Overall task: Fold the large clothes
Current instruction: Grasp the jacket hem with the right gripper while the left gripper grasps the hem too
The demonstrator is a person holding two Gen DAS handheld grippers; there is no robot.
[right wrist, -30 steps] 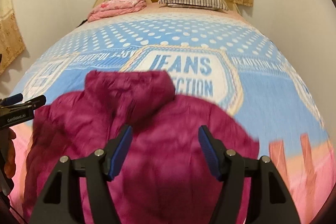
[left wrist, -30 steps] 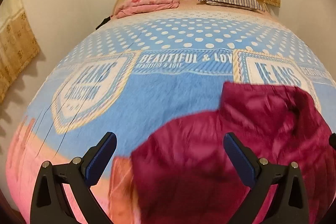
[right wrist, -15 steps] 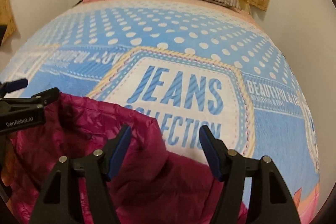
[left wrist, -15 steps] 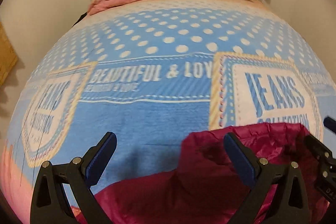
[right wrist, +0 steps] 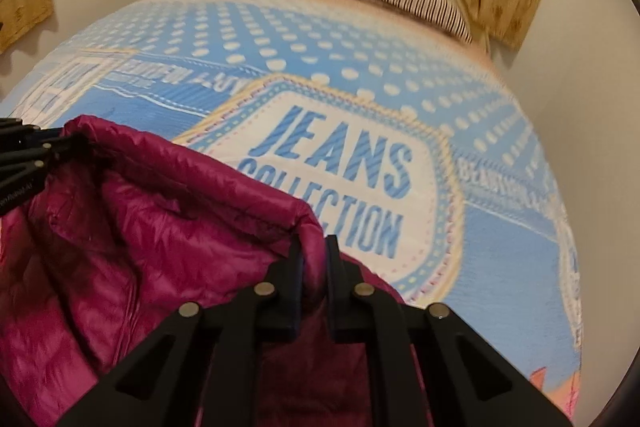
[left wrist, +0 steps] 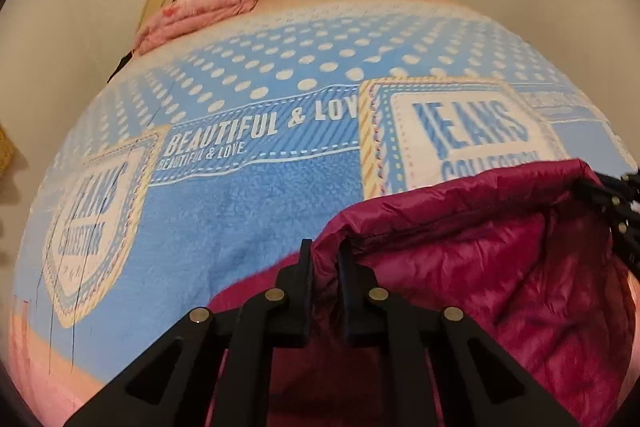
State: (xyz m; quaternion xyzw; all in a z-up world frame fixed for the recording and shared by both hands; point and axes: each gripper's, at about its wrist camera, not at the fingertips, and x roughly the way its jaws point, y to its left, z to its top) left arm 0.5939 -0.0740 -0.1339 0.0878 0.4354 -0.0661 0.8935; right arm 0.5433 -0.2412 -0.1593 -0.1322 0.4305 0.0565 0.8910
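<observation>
Both tools just snapped closed on the magenta puffer jacket [left wrist: 500, 267]: the left tool [left wrist: 325, 259] pinches one end of its raised top edge, the right tool [right wrist: 314, 255] the other end. The jacket sits bunched on the near part of the bed, over the blue "JEANS COLLECTION" blanket [right wrist: 360, 67].

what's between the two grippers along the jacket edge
The magenta puffer jacket's raised top edge spans from left gripper to right gripper; both wrist views show it.
</observation>
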